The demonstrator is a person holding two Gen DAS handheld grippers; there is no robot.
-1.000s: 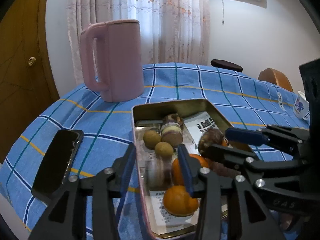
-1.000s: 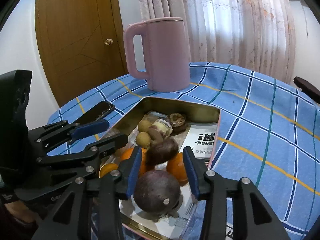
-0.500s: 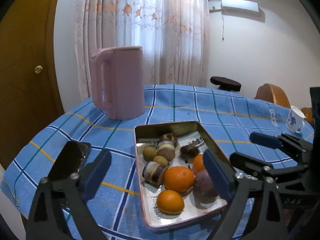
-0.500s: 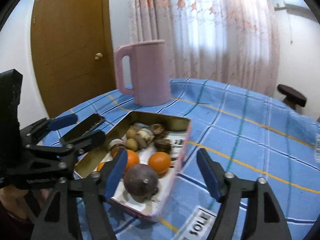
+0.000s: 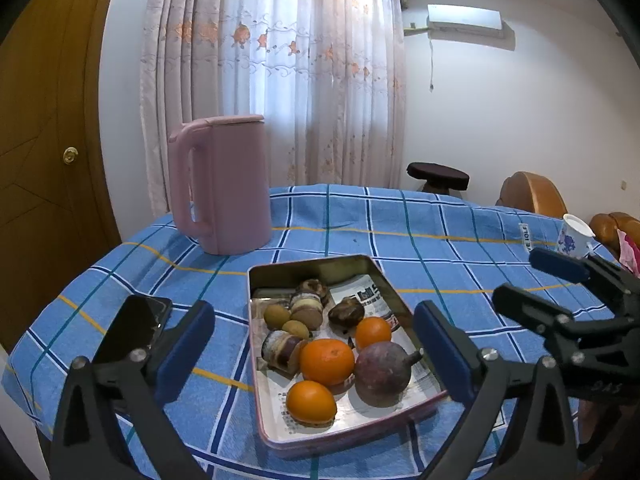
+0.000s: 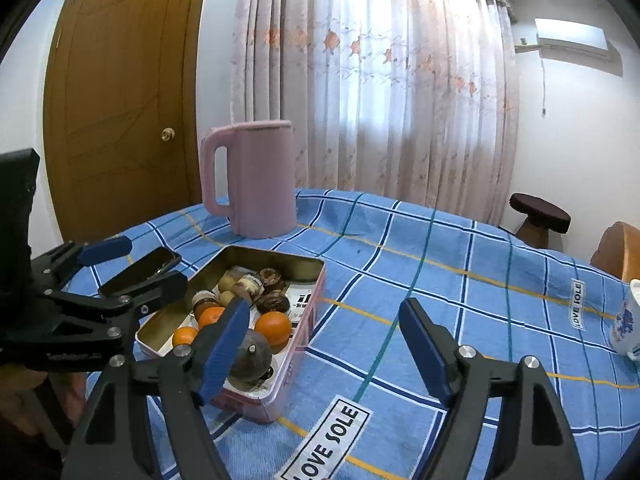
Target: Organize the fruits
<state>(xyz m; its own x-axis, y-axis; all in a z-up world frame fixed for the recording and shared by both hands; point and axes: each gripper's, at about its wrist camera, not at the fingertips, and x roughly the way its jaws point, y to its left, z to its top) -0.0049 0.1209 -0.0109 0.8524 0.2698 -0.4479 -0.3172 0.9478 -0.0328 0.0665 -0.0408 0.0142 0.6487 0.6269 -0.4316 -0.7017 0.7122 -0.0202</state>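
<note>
Left wrist view: left hand-held gripper (image 5: 314, 354) has its jaws spread wide and still opening, nothing between the pads, hanging above the near end of the tin (image 5: 267, 432). Right hand-held gripper (image 6: 324, 350) is also apart and opening, empty, off to the tin's right side over bare cloth.

All the fruit sits in the tin on the tabletop (image 5: 440, 248). Near end: small orange (image 5: 311, 402), then big orange (image 5: 327, 361) touching the dark round fruit (image 5: 382, 372), third orange (image 5: 373, 332) behind. Far end: kiwis (image 5: 277, 316) and some brown wrapped pieces, can't tell what they are.

Risks as I see them:
- Fruit is packed touching. A pad going down beside one orange will likely shove its neighbour and roll the lot.
- The dark fruit is round and smooth-looking, with the stem sideways. An off-centre pinch could squirt it out over the low rim.
- The tin is light and close to the near edge of the tabletop. A finger catching the rim could slide or tip it off.
- Loose paper lining under the fruit may drag along with a lift.
- Phone (image 5: 134, 328) lies just left of the tin, right under the left finger; easy to clip.
- Pink jug (image 5: 224, 184) is further back, well apart, low concern.
</note>
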